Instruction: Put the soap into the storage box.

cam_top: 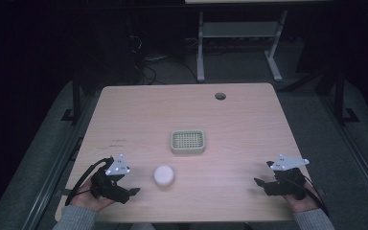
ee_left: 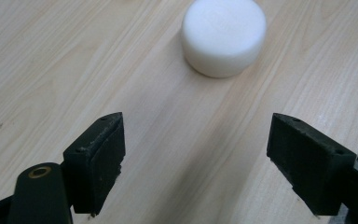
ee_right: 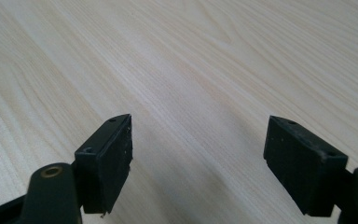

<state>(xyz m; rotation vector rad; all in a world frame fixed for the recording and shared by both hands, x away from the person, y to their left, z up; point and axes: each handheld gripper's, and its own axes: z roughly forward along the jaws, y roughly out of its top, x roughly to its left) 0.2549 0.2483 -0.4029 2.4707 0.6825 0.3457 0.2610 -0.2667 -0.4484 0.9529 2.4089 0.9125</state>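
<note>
The left gripper [cam_top: 133, 191] sits low by the near left corner of the pale wood-grain bench [cam_top: 239, 120], jaws wide, aimed at a smooth white round puck [cam_top: 163, 175] just ahead near the near edge. The right gripper [cam_top: 257, 183] rests near the near right corner, jaws wide over bare wood. A square cream grid-topped tray [cam_top: 188, 142] lies mid-bench.

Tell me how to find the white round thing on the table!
Start at the wooden table. Near its front edge, just ahead of the left gripper, sits the puck. It is plain, white and round, unlike the square, green, gridded tray behind it.
</note>
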